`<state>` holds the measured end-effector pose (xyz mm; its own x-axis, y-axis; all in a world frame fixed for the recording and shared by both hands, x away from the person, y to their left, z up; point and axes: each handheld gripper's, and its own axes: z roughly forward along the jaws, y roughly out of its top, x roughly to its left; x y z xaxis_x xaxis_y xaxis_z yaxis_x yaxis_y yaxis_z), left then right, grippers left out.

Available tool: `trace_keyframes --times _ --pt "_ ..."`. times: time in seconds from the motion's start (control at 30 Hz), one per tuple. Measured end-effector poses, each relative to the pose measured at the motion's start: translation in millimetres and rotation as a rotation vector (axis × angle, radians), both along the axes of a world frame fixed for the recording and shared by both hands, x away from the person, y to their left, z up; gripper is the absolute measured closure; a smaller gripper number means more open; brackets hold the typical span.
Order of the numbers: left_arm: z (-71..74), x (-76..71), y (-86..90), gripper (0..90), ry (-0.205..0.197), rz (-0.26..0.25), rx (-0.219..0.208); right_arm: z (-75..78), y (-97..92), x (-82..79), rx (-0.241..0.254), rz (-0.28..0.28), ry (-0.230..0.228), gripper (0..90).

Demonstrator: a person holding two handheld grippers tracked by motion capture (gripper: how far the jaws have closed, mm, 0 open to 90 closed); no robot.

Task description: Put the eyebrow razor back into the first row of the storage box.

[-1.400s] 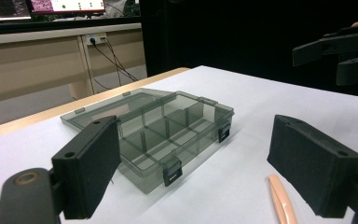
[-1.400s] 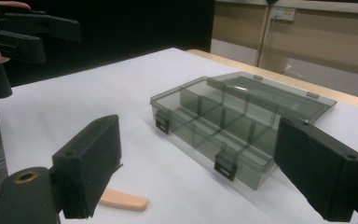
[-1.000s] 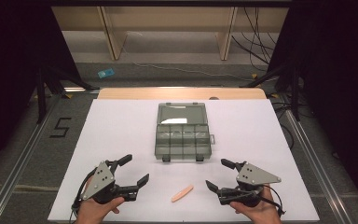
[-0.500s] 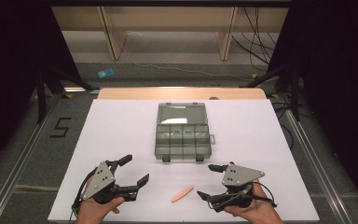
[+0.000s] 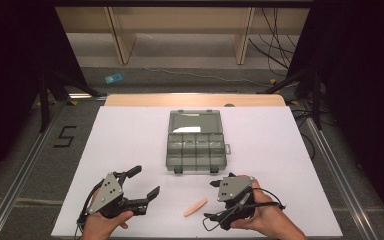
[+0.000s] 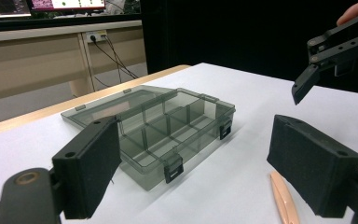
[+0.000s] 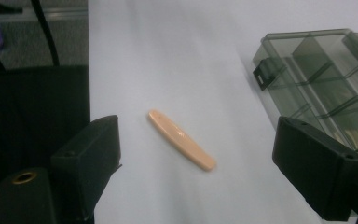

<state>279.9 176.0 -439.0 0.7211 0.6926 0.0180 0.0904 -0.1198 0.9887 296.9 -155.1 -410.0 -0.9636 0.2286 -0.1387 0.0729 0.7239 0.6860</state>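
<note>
Slim peach-coloured stick [image 7: 182,139], flat on white table [image 5: 130,135]

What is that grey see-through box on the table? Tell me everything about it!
The box looks like smoky clear plastic. It lies flat on the white table with its lid folded open behind it. Thin walls split the inside into small compartments, and two dark latches sit on its front edge. The compartments look empty. Nothing touches it but the table.
</note>
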Motion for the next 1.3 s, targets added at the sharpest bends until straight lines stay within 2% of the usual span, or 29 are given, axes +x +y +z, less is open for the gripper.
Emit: trace_keyframes --times 0.33,0.4,0.53,0.6,0.63,0.83,0.87,1.0,1.03,1.13,1.3 --pt "0.5 -0.3 0.5 16.3 -0.005 -0.001 -0.001 -7.0 31.0 17.0 -0.115 0.073 0.026 17.3" --pt "0.3 -0.9 -0.1 16.3 0.003 0.001 -0.009 -9.9 34.8 19.1 -0.143 0.087 0.03 17.8" --pt "0.5 -0.1 0.5 16.3 -0.006 -0.001 -0.001 -15.4 40.5 21.9 -0.191 0.138 0.05 20.4" --pt "0.5 -0.2 0.4 16.3 -0.006 -0.001 -0.001 -17.5 43.4 22.3 -0.223 0.142 0.066 21.3" --pt "0.2 -0.8 -0.3 16.2 0.003 0.001 -0.011 -19.1 44.8 23.0 -0.229 0.155 0.065 22.1" --pt "0.5 -0.1 0.5 16.2 -0.006 -0.001 -0.002 -23.5 51.9 25.7 -0.281 0.17 0.079 27.0" --pt "0.3 0.0 0.5 16.2 -0.006 -0.001 0.0 -24.0 52.8 28.0 -0.3 0.185 0.049 28.3" --pt "0.3 -0.2 0.3 16.3 -0.003 -0.001 -0.001 -29.0 57.5 31.3 -0.334 0.213 0.052 32.4" --pt "0.4 -0.1 0.4 16.3 -0.004 0.0 -0.002 -30.8 58.7 30.2 -0.339 0.207 0.076 33.8" --pt "-0.2 -0.4 0.2 16.3 0.007 0.003 -0.012 -34.9 61.8 31.7 -0.374 0.222 0.077 36.9" --pt "-0.5 -0.3 -0.1 16.3 0.009 0.002 -0.012 -36.9 64.9 36.8 -0.378 0.226 0.092 43.1"
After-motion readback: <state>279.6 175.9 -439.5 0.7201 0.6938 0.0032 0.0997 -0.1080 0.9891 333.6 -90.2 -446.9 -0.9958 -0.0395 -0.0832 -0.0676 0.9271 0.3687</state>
